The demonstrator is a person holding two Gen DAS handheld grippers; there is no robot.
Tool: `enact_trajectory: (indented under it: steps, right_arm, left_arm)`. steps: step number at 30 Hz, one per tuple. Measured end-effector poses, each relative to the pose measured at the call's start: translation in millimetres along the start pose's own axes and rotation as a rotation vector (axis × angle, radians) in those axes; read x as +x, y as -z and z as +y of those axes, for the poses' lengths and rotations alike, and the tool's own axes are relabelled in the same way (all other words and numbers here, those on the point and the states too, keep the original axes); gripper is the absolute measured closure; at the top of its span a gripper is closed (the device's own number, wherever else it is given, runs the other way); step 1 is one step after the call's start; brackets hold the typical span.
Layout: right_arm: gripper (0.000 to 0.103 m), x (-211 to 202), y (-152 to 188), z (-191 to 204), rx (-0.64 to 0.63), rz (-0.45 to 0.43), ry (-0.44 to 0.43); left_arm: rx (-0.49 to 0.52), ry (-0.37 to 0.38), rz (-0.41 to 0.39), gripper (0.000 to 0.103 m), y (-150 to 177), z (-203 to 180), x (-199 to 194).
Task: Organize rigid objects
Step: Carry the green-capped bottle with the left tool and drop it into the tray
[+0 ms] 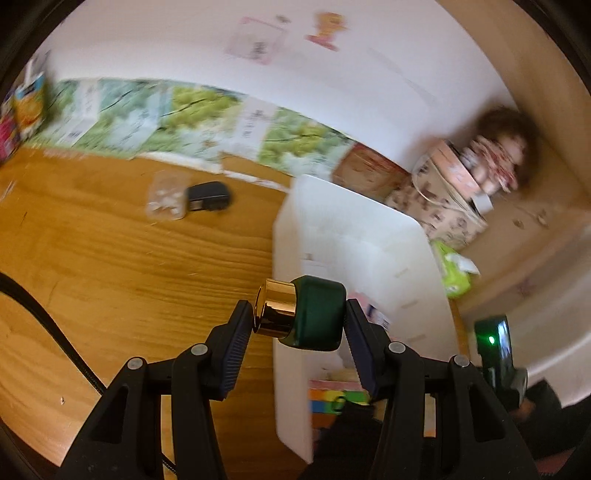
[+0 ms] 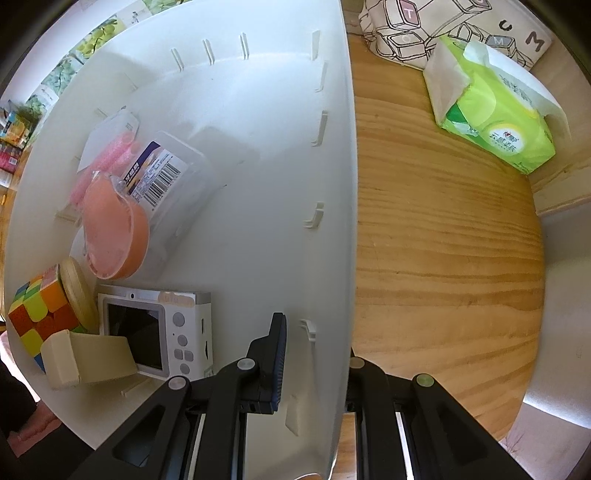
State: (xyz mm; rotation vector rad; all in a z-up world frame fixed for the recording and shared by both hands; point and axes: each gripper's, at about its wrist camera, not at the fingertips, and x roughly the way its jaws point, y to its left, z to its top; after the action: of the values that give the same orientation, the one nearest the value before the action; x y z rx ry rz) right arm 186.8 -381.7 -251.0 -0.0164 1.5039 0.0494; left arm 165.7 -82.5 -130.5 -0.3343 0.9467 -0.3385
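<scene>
My left gripper [image 1: 299, 314] is shut on a small dark green bottle with a gold cap [image 1: 317, 317]. The bottle lies sideways between the pads, above the near left edge of the white bin [image 1: 351, 229]. In the right wrist view my right gripper [image 2: 317, 343] points down and is shut on the bin's right wall [image 2: 343, 221], one finger [image 2: 277, 354] inside and the other hidden outside. The bin holds a white camera [image 2: 166, 328], a colour cube [image 2: 37, 317], a beige box [image 2: 85, 358], an orange round case [image 2: 114, 232] and a clear labelled box [image 2: 166, 173].
A black adapter [image 1: 208, 196] and a clear bag [image 1: 166, 197] lie on the wooden table left of the bin. A green tissue pack [image 2: 495, 122] and a patterned bag [image 2: 443, 33] sit to its right. A doll [image 1: 502, 155] and boxes stand in the far corner.
</scene>
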Motion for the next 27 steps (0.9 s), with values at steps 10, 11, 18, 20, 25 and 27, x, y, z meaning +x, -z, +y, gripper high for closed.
enact_trajectory:
  steps: [10,11,18,20,25,27]
  right_arm:
    - [0.086,3,-3,-6,-0.013,0.000,-0.017]
    - [0.086,2,-4,-6,-0.016,0.002,-0.016]
    - [0.086,8,-4,-1,-0.028,0.010,-0.010]
    - [0.086,10,-4,1,-0.033,0.017,-0.009]
    - [0.086,17,-6,2,-0.038,0.033,-0.014]
    - [0.086,20,-6,2,-0.039,0.038,-0.015]
  left_arm:
    - [0.116,0.016,0.075,0.049,10,-38,16]
    - [0.124,0.020,0.081,0.049,10,-41,18]
    - [0.214,0.045,0.142,0.049,15,-66,36]
    - [0.245,0.059,0.168,0.049,16,-75,44]
    - [0.318,0.082,0.240,0.049,20,-94,67]
    - [0.339,0.088,0.266,0.049,21,-99,75]
